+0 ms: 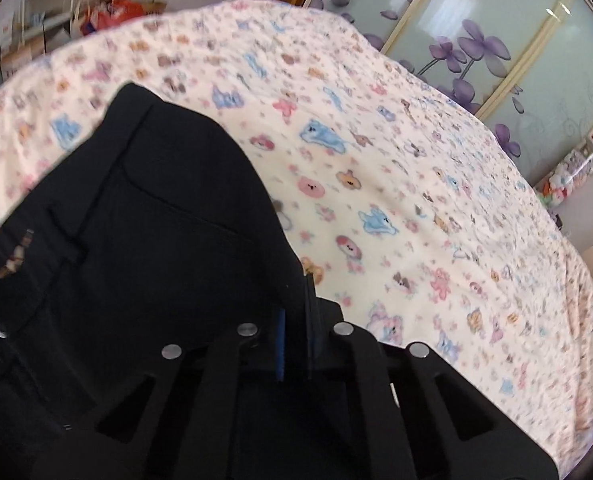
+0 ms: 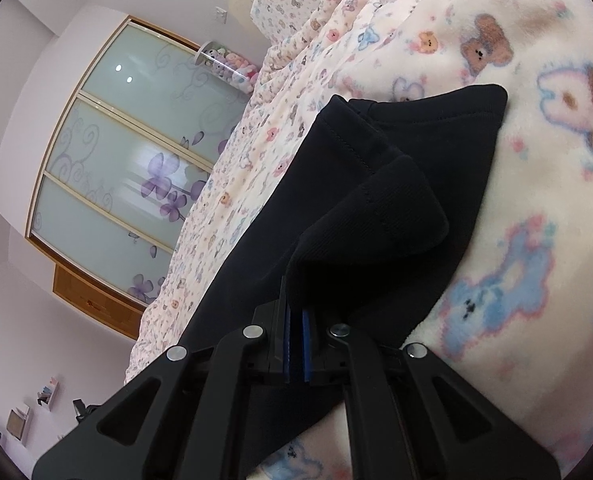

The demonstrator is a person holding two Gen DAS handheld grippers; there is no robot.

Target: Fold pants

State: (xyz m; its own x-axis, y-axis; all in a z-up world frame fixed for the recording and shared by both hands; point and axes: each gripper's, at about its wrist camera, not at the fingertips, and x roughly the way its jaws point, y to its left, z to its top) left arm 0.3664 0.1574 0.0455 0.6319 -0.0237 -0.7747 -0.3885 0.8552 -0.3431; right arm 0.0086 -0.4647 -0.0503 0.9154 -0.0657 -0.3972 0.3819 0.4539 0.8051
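black fabric: pants [image 1: 144, 216] on the bed blanket [image 1: 416, 200], waist end at 11 o'clock of left gripper [image 1: 294, 320]
left gripper: clamped on pants edge
right gripper [image 2: 296, 332]: pinching the hem end, cuffs [image 2: 416, 184] at 1 o'clock
long axis: runs gripper to gripper
containers: none seen

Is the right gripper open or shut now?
Shut: the right gripper pinches the black pants, blue pads nearly together with cloth between.
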